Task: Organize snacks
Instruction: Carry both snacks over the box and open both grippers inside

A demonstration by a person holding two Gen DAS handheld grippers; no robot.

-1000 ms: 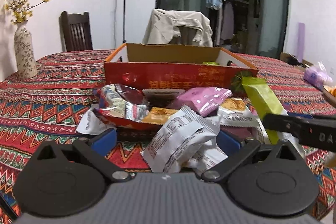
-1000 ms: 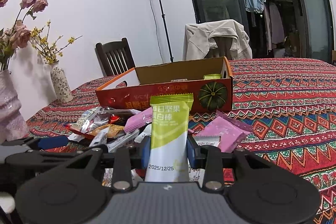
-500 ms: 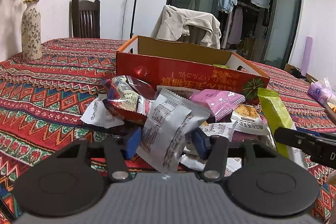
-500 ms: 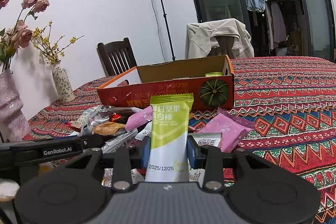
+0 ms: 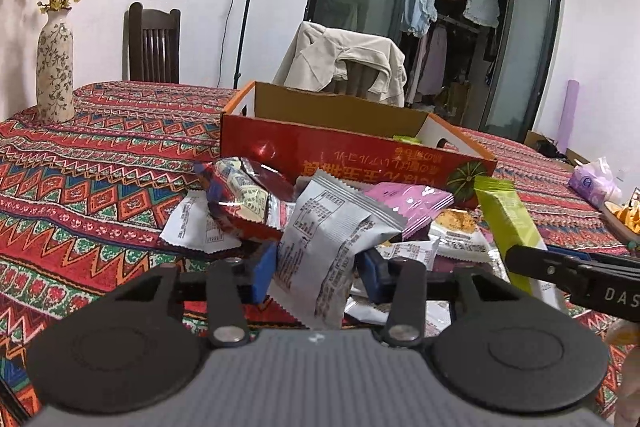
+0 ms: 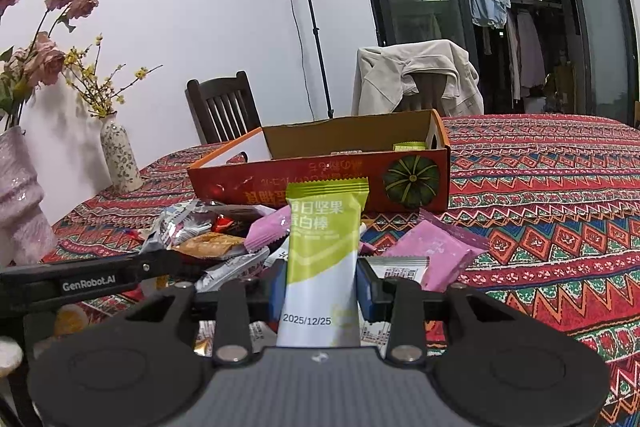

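My left gripper [image 5: 318, 267] is shut on a silver-white snack packet [image 5: 332, 243] and holds it upright above the snack pile [image 5: 256, 203]. My right gripper [image 6: 320, 287] is shut on a green and white nut bar [image 6: 322, 251], also upright; the bar shows in the left wrist view [image 5: 508, 223]. The open red cardboard box [image 5: 352, 155] stands behind the pile on the patterned tablecloth; it also shows in the right wrist view [image 6: 320, 171], with a green packet [image 6: 409, 146] inside at its right end. Pink packets [image 6: 434, 251] lie near the box.
A patterned vase [image 5: 55, 67] stands at the far left of the table, and a pink vase with roses [image 6: 20, 203] is close on the left. Chairs [image 5: 154, 45] stand behind the table. A plastic bag [image 5: 596, 183] and a dish lie at the right.
My left gripper has closed on the silver-white packet and lifted it off the pile, turning left. The right gripper keeps holding the green bar, almost still.
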